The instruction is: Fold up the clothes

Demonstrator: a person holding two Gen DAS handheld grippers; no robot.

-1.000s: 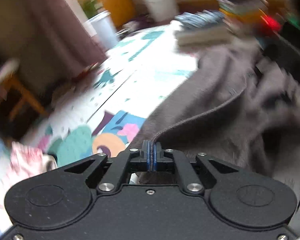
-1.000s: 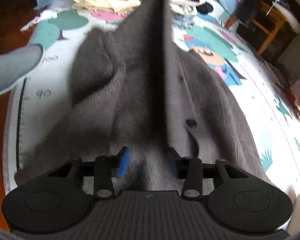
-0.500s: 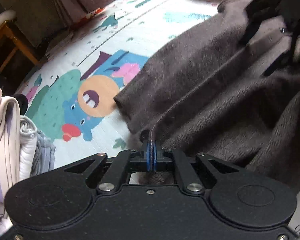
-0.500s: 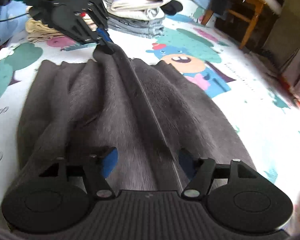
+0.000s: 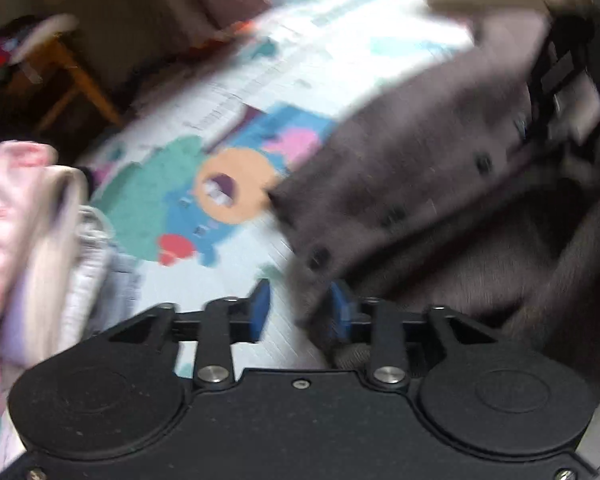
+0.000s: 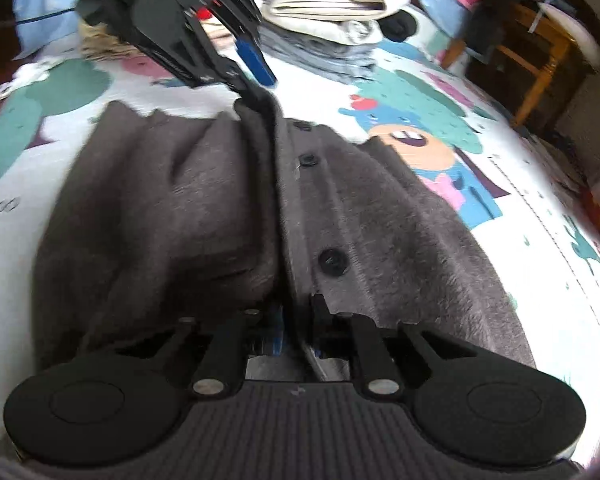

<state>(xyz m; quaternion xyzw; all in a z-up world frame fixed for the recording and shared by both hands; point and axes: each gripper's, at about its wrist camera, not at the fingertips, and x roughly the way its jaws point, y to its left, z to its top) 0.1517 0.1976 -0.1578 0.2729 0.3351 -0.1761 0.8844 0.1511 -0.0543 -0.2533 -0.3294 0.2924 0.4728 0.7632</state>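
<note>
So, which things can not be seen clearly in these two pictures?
- Left wrist view: all is motion-blurred; the cardigan buttons are smears, the right gripper at the right edge is unreadable.
- Right wrist view: right gripper pads sink in cardigan folds while closing; contact is hidden.
- Right wrist view: cloth hides one finger of the opening left gripper.

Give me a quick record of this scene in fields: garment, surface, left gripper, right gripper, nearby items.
garment: grey buttoned cardigan, spread out, front edges meeting
surface: cartoon play mat
left gripper: opening, hem edge at one finger
right gripper: closing on the cardigan's front edge
nearby: folded clothes stack, wooden chair
</note>
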